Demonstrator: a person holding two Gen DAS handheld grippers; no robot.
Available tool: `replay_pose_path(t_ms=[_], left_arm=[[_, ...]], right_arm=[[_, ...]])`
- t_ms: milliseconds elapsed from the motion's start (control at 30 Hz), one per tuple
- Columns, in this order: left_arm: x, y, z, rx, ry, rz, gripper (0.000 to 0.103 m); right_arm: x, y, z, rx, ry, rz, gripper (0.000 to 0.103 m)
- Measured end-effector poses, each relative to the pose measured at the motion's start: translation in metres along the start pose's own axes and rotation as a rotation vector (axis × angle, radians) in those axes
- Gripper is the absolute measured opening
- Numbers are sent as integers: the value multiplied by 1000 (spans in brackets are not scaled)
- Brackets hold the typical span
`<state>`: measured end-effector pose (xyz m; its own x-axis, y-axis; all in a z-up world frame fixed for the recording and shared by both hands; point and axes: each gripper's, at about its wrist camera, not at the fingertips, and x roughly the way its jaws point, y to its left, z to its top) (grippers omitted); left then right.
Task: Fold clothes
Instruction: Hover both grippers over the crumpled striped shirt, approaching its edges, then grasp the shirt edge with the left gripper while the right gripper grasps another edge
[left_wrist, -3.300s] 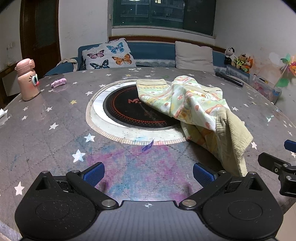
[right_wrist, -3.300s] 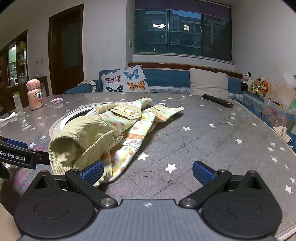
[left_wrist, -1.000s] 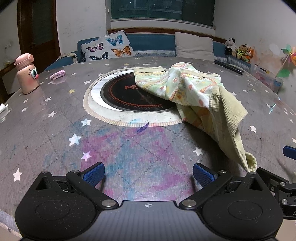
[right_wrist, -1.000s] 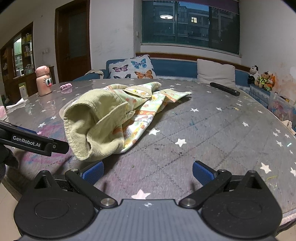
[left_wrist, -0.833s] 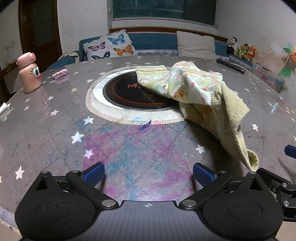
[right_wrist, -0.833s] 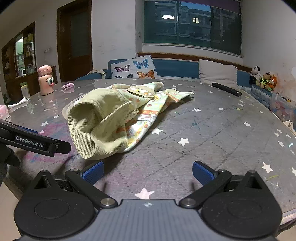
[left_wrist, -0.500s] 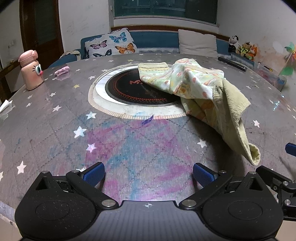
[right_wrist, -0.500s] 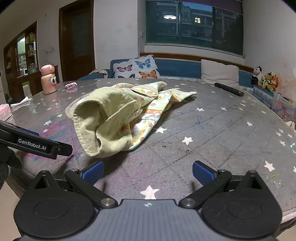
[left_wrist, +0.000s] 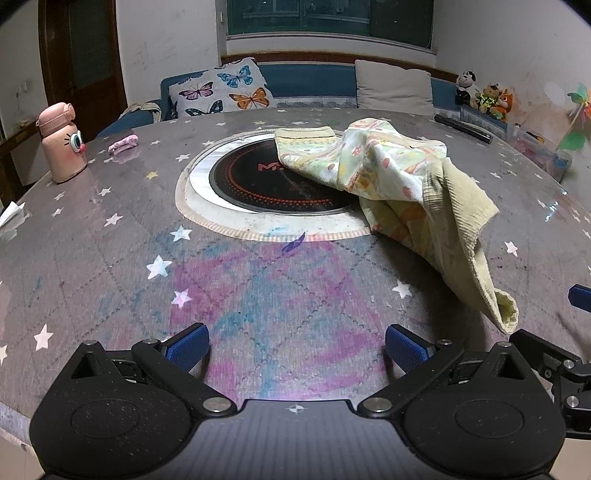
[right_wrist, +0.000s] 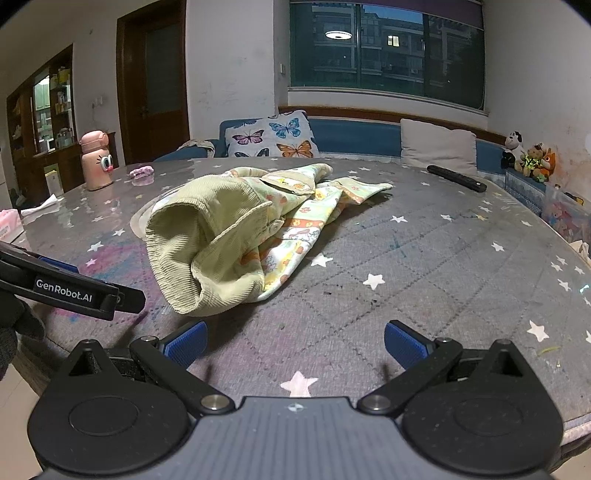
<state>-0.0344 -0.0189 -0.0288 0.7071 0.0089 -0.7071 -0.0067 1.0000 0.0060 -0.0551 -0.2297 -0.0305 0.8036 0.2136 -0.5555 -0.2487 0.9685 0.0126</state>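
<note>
The left wrist view alone shows the black round hotplate (left_wrist: 273, 184) set in the middle of the worktop (left_wrist: 110, 258), with the garment (left_wrist: 391, 177) lying partly over its right side. The right wrist view shows instead the garment (right_wrist: 236, 229) from its near end: a pale green corduroy outer turned back over a printed lining, its rolled hem close to the worktop's near edge (right_wrist: 332, 369).

The left hand-held gripper (left_wrist: 297, 347) hangs wide open over the pink-stained patch, holding nothing. The right hand-held gripper (right_wrist: 295, 343) is likewise open and empty, just short of the corduroy hem. Bare starred cloth lies to the right, out to a remote control (right_wrist: 456, 178); a pink bottle (left_wrist: 61, 144) stands far left.

Against the view 3.3 seconds ago, both grippers sit further back and the garment hem now lies clear of the right fingers.
</note>
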Motion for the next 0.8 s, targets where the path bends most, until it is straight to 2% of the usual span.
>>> replay_pose_path(t_ms=[500,767,800], left_arm=[[11,7,21,13,-19,11,103],[15,21,60,24,-92,41,102],[16,22,67,21,-97,34,102]], right_arm=[[13,-14,18,9,-11,-29,103],[35,-35,43,13,-5,-58,102],[40,-38,48,19,-3,-58,98]])
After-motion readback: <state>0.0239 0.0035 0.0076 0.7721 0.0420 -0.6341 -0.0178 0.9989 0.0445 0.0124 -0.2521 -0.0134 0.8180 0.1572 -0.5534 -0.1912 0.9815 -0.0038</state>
